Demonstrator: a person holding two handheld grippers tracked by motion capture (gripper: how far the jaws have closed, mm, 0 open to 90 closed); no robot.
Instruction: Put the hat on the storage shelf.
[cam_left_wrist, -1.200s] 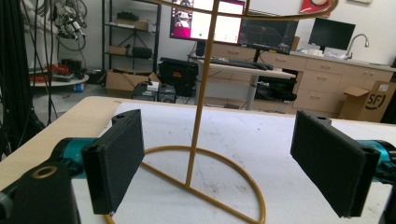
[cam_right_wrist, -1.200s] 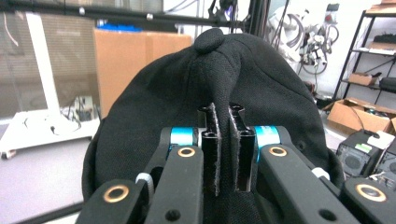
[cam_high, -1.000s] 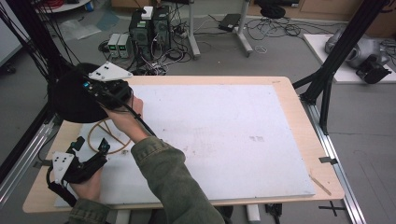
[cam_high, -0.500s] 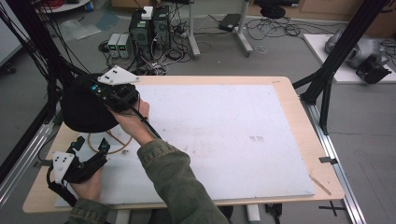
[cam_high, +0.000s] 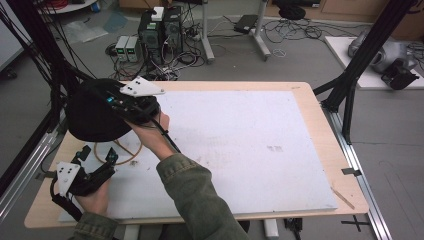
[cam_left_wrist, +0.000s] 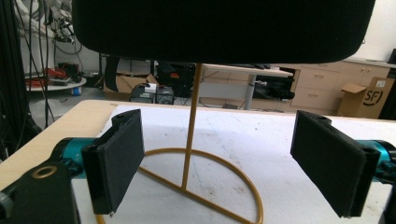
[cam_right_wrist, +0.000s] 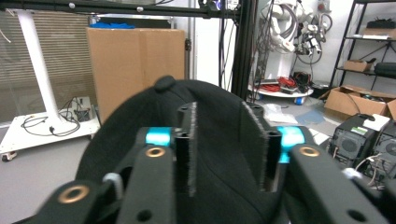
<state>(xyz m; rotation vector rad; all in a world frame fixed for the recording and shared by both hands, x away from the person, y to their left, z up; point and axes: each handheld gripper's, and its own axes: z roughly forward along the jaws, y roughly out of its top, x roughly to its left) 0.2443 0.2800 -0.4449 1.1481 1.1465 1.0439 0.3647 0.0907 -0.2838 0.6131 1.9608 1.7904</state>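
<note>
At the near left edge of the worktop (cam_high: 300, 100), the left gripper (cam_high: 95, 157) rests with its jaws spread wide, flanking without touching the gold wire stand (cam_left_wrist: 191, 140), whose hoop base lies on the white mat (cam_high: 250, 140). Above the stand's upright rod sits the black cap (cam_high: 92, 117). To its right, the right gripper (cam_high: 117, 100) is over the cap's crown; its jaws have just been opening, with the cap fabric between the parted pads (cam_right_wrist: 191, 140).
</note>
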